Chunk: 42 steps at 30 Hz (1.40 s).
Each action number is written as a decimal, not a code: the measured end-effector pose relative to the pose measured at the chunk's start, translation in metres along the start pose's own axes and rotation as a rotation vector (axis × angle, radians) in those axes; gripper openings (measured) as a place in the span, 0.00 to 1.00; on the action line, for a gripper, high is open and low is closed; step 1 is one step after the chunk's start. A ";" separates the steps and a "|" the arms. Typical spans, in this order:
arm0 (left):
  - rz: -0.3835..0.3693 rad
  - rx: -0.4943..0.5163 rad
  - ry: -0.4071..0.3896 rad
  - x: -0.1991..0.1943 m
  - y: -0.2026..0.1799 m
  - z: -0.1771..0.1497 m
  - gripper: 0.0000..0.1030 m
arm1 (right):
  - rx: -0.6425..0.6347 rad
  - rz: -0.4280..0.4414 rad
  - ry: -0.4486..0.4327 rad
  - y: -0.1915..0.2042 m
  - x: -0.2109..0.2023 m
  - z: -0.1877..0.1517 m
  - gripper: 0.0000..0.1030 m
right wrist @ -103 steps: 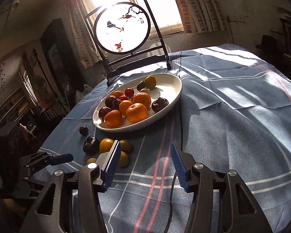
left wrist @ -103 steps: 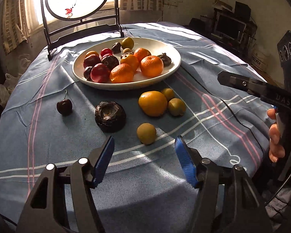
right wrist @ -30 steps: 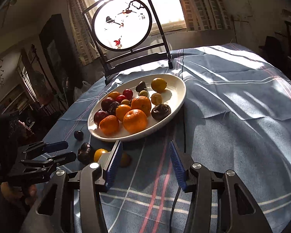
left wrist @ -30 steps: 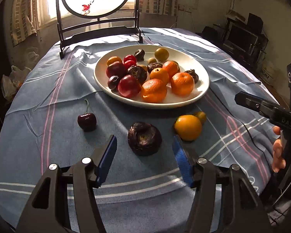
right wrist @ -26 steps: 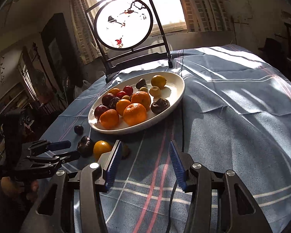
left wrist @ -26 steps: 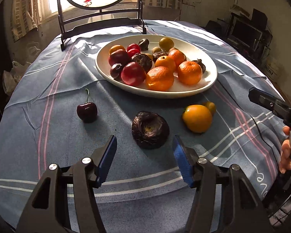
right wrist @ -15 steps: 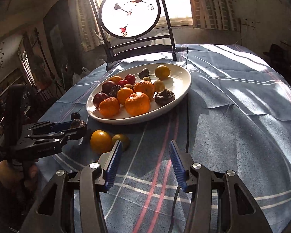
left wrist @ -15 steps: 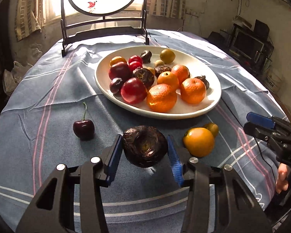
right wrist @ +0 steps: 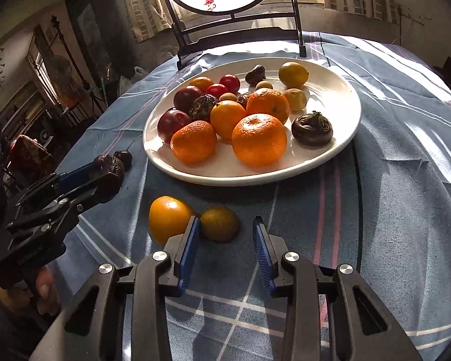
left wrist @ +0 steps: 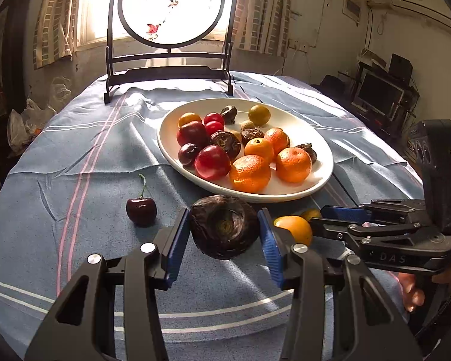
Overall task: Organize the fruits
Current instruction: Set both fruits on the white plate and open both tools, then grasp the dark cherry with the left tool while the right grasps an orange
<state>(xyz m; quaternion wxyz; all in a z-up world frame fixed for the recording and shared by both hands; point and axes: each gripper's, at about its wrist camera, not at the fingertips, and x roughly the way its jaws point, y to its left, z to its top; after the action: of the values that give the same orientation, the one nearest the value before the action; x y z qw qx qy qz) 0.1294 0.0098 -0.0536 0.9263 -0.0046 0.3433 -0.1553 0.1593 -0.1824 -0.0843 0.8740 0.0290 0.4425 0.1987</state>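
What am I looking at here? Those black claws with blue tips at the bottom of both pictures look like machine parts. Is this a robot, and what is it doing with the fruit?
There is no robot. A person holds a hand-held gripper in each hand, and a small camera on each one looks forward along its two blue-padded fingers. One picture comes from the left hand-held gripper, the other from the right hand-held gripper; each also catches the other tool at its edge.

On the striped blue tablecloth stands a white plate of oranges, red plums and small dark fruits. Beside it lie a cherry, an orange fruit and a small greenish-yellow fruit.

The left tool is shut on a wrinkled dark fruit. The right one is open and holds nothing, its fingers near the greenish-yellow fruit.
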 end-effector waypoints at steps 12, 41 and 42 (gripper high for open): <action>-0.008 -0.023 0.000 0.000 0.004 -0.001 0.44 | 0.052 0.046 -0.062 -0.007 -0.023 -0.011 0.27; -0.065 -0.054 0.057 0.042 -0.010 0.104 0.64 | 0.127 -0.019 -0.235 -0.069 -0.048 0.079 0.37; -0.069 -0.057 0.049 0.032 -0.007 0.098 0.65 | 0.118 -0.012 -0.232 -0.064 -0.052 0.072 0.37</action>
<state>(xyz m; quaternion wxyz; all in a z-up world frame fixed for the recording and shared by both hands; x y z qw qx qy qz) 0.2132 -0.0156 0.0016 0.9111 -0.0388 0.3700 -0.1773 0.2088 -0.2520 -0.0158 0.9172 0.1005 0.3496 0.1627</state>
